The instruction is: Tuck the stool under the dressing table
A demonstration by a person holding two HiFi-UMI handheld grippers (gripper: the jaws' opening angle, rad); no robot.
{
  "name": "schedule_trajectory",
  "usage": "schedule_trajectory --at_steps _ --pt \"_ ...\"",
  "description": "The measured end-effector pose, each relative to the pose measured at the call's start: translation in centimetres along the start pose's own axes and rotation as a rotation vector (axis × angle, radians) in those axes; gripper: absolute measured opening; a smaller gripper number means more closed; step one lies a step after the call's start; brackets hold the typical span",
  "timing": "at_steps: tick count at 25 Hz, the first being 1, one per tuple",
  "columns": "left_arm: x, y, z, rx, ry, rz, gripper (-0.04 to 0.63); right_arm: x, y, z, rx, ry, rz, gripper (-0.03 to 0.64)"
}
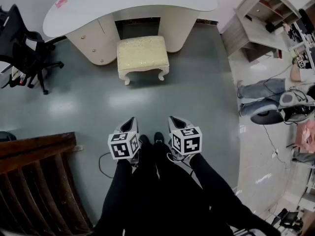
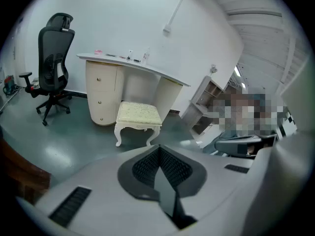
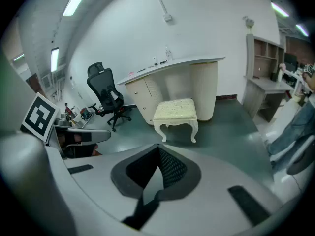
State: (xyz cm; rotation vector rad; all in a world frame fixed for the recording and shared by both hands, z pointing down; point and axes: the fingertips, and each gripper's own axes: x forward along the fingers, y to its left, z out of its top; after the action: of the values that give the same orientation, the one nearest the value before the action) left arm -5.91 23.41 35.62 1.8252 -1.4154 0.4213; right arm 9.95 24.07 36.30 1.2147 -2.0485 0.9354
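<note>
- In the head view, you held the left gripper and the right gripper side by side low in front of your dark-clad legs, both pointing forward over the grey floor. The stool stood on that floor just in front of the dressing table, facing its knee opening, with most of its seat clear of the tabletop. It was well apart from both grippers. A black office chair stood left of the table.
- In the left gripper view, your left gripper's jaws were pressed together with nothing between them. The stool showed ahead beyond them, next to the table's drawer pedestal.
- In the right gripper view, your right gripper's jaws were likewise pressed together on nothing. The stool stood ahead on all four legs, before the table.
</note>
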Motion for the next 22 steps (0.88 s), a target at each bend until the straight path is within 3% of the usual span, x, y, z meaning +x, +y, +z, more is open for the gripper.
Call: schedule_trajectory --at_steps 16,22 --pt "0.6 1.3 0.5 -0.014 0.000 0.024 0.008 1.1 -0.6 0.1 -0.011 0.022 -0.010 0.005" --pt "1.2 2.8 1.0 -0.025 0.002 0.084 0.008 1.7 -3.2 -0.9 0.053 0.059 -0.053 0.005"
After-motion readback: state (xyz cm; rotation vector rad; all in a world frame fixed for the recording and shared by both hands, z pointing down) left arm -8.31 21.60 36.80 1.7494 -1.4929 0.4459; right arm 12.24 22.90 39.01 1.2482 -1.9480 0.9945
